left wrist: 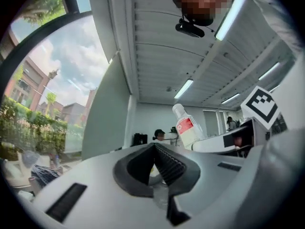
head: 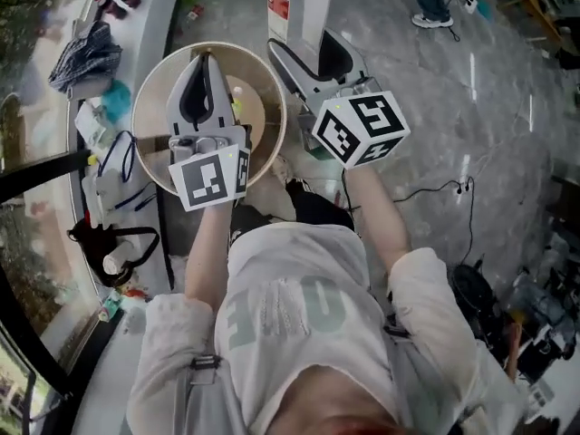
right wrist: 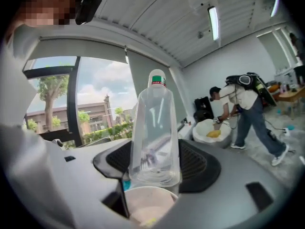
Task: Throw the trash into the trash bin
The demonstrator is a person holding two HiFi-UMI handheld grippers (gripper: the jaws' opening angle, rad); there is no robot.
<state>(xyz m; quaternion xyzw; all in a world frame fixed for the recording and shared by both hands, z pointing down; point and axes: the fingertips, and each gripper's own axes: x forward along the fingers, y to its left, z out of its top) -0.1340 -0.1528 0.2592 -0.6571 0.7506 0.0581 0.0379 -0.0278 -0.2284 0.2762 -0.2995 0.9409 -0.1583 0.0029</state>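
Clear plastic bottle [right wrist: 155, 132], red label [head: 279, 5] unreadable to us, stands clamped in our right gripper [head: 313, 48] just beyond the beige bin [head: 149, 98]; our left gripper [head: 204, 62] hangs over it, jaws together.

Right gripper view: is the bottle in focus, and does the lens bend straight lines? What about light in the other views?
Right gripper view: bottle sharp, ceiling lines bowed, window bright. Left gripper view: same bowing, dark corners, sky very bright. Head view: even light, glare streaks on the floor.
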